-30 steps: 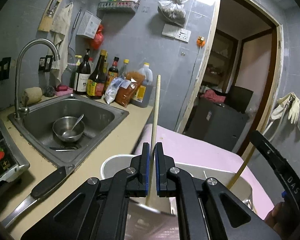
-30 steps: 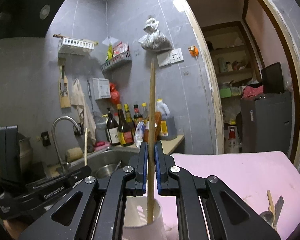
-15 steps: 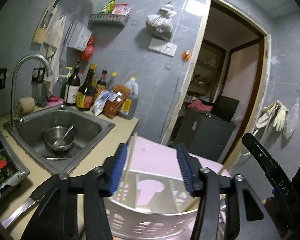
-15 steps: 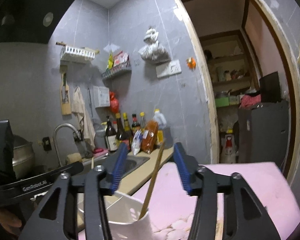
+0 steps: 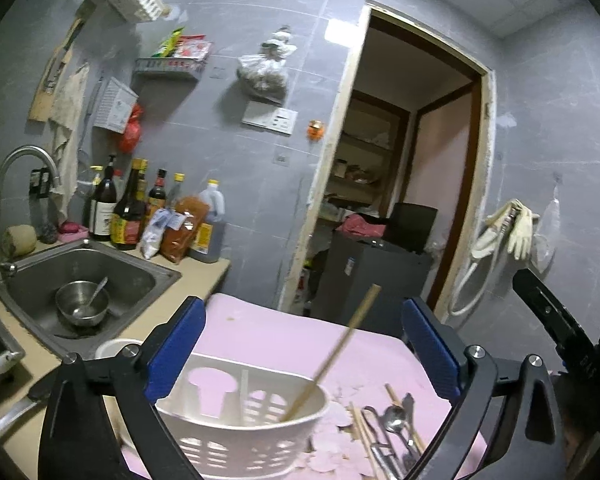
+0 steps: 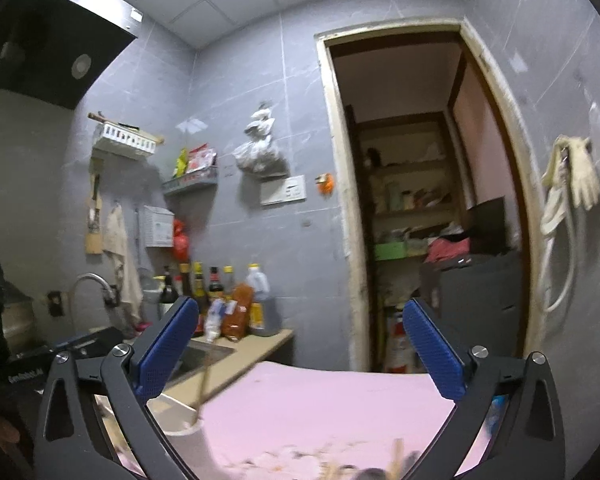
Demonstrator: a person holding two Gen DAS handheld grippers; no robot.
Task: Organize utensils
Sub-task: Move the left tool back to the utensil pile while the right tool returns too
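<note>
1. Left wrist view: we saw the left gripper [image 5: 302, 350] spread wide with nothing held, its jaws having just been opening; its blue pads [image 5: 176, 354] stood clear on either side of the white utensil holder [image 5: 244, 428].
2. A wooden chopstick [image 5: 332, 354] leaned in that holder, its lower end inside the near right part and its top tilted up to the right, between the pads but touching neither.
3. The holder stood on the pink mat [image 5: 284, 340], near and below the gripper.
4. To the right of the holder, loose utensils [image 5: 392, 432], spoons and more chopsticks, lay on the mat just inside the right finger.
5. Far left were the sink [image 5: 140, 276] and a steel bowl [image 5: 82, 302] in it.
6. Right wrist view: we saw the right gripper [image 6: 300, 348] equally wide and empty, its jaws also having just been opening.
7. The holder [image 6: 184, 420] sat low at the left beside its left finger, a chopstick [image 6: 204, 380] leaning in it; the picture was blurred there.
</note>
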